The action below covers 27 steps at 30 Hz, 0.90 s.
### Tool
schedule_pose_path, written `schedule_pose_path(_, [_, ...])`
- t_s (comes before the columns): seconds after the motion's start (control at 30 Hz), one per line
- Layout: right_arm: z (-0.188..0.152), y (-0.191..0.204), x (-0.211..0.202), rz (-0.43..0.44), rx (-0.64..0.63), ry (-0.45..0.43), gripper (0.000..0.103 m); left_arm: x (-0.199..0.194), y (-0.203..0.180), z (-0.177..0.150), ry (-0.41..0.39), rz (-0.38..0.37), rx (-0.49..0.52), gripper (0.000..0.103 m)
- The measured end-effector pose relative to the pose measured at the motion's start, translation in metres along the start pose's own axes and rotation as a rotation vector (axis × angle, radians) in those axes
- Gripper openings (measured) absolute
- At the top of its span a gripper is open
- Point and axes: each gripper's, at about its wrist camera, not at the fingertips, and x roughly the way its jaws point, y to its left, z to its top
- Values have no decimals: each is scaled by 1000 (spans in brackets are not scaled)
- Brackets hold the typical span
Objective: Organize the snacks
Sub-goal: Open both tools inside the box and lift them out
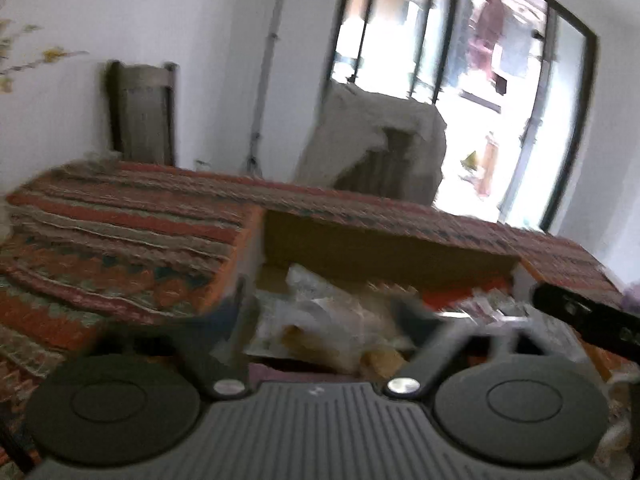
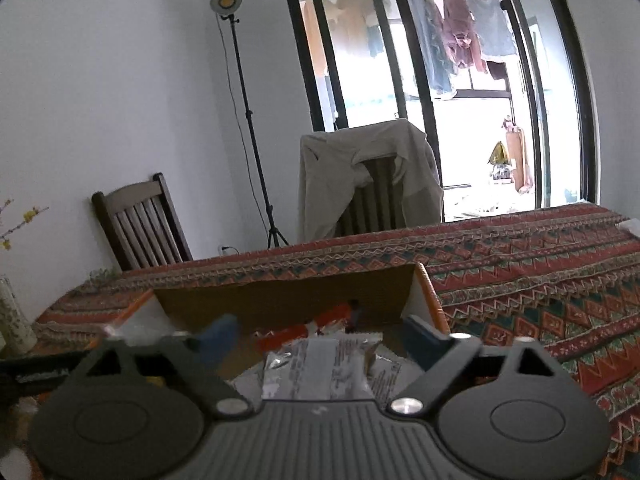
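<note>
Snack packets [image 2: 320,364] lie in open cardboard box [image 2: 280,300] on patterned tablecloth [image 2: 540,272]. Left gripper [image 1: 320,308] jaws apart, empty; view blurred, packets indistinct. Right gripper [image 2: 320,336] jaws apart, silver packet below, untouched.

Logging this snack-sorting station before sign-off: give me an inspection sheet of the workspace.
Surface: table under a patterned red cloth.
Job's things: open cardboard box; silver snack packet and orange packet inside it.
Clutter: pale bottle at the table's left edge.
Grippers: left gripper and right gripper over the box, jaws open, nothing gripped.
Cables: a cord down the lamp stand to a wall plug.
Surroundings: wooden chair, cloth-draped chair, glass doors, hanging laundry.
</note>
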Motion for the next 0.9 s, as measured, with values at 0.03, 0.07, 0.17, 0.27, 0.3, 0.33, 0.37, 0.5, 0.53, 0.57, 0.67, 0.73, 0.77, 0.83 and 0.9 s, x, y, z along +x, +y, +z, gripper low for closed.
schedule_pose_path(0.03, [-1, -1, 0, 4, 7, 4, 98, -4, 1, 0, -24, 10, 0, 103])
schedule_pose_path(0.07, [-2, -1, 0, 6, 10, 10, 99, -6, 1, 1, -35, 3, 0, 103])
schedule_pose_path(0.17, [-4, -1, -1, 3, -3, 16, 103, -11, 3, 0, -56, -4, -13, 103])
schedule_pose_path(0.27, [-5, 2, -4, 7, -16, 10, 103, -13, 4, 0, -59, 5, -16, 103])
schedule_pose_path(0.3, [-5, 4, -4, 7, -21, 12, 103, -11, 4, -1, -51, 8, -17, 103])
schedule_pose_path(0.33, [-5, 5, -6, 5, -30, 14, 103, -12, 4, -2, -45, 9, -16, 103])
schedule_pose_path(0.37, [-6, 7, -7, 0, -42, 12, 103, -12, 4, -2, -43, 11, -15, 103])
schedule_pose_path(0.5, [-6, 12, -13, 3, -63, -6, 103, -13, 4, -2, -39, 11, -22, 103])
schedule_pose_path(0.53, [-6, 14, -13, -1, -67, -7, 103, -13, 3, -1, -36, 15, -20, 103])
schedule_pose_path(0.57, [-6, 14, -14, -4, -71, -12, 103, -16, 2, -1, -41, 16, -18, 103])
schedule_pose_path(0.67, [-4, 14, -19, -6, -74, -25, 103, -21, 1, 1, -55, 5, -18, 103])
schedule_pose_path(0.73, [-2, 14, -24, -2, -78, -44, 103, -25, -1, 3, -49, 1, -19, 103])
schedule_pose_path(0.77, [-2, 14, -26, -2, -80, -49, 103, -29, -1, 4, -49, 4, -19, 103])
schedule_pose_path(0.83, [0, 14, -27, 1, -88, -53, 103, -37, -3, 9, -59, 21, -16, 103])
schedule_pose_path(0.9, [2, 15, -28, 18, -100, -50, 103, -49, -2, 14, -71, 20, -21, 103])
